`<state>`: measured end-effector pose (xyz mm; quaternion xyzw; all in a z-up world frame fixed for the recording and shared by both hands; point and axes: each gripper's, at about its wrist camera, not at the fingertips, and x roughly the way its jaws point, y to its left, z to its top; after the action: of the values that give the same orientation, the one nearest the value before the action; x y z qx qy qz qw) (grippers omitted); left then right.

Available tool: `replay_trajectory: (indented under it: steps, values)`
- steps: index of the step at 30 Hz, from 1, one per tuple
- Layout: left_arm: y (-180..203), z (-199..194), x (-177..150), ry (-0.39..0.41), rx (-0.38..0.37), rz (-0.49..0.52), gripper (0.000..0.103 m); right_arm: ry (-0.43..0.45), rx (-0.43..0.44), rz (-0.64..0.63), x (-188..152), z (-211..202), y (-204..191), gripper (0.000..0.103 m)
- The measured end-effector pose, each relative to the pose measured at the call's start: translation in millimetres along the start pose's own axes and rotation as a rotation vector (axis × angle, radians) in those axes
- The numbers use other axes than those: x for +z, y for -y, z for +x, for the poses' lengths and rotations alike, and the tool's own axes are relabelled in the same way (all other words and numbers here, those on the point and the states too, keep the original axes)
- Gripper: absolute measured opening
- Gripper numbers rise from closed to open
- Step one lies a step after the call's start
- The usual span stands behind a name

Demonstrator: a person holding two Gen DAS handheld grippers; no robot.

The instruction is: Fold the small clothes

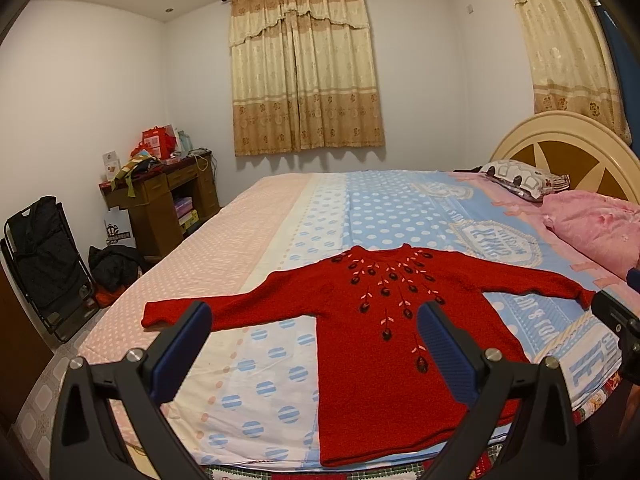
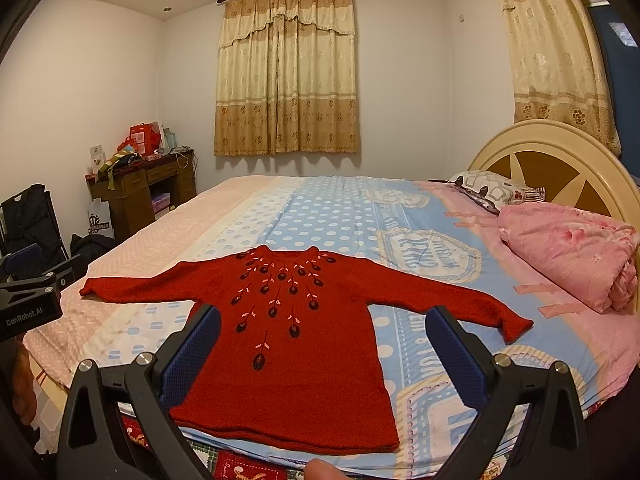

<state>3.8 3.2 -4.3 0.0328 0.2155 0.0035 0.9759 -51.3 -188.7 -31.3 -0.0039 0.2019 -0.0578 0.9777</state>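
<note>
Nearest the cameras, the left gripper (image 1: 314,344) and the right gripper (image 2: 322,346) each hang above the near edge of the bed (image 1: 280,208), fingers spread wide apart and holding nothing. Beneath and just beyond them a red sweater (image 2: 288,344) lies flat and face up on the dotted bedsheet (image 2: 332,216), hem toward the near edge, collar pointing away, both sleeves stretched out to the sides. Dark embroidered buds with pink leaves run down from its neckline. Farther right, a folded pink quilt (image 2: 576,252) rests near a patterned pillow (image 2: 492,190) against the rounded headboard (image 2: 560,160). At the far left stands a cluttered wooden desk (image 1: 160,200), and closed beige curtains (image 1: 304,76) hang on the back wall.
</note>
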Motion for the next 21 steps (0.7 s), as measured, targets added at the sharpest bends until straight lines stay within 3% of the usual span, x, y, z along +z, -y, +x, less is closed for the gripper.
replay_trajectory:
  steps: [21]
  values:
    - [-1.3,1.4,-2.7,-0.001,0.004,-0.008,0.103,-0.016,0.001,-0.004,7.2,-2.8,0.2,0.102]
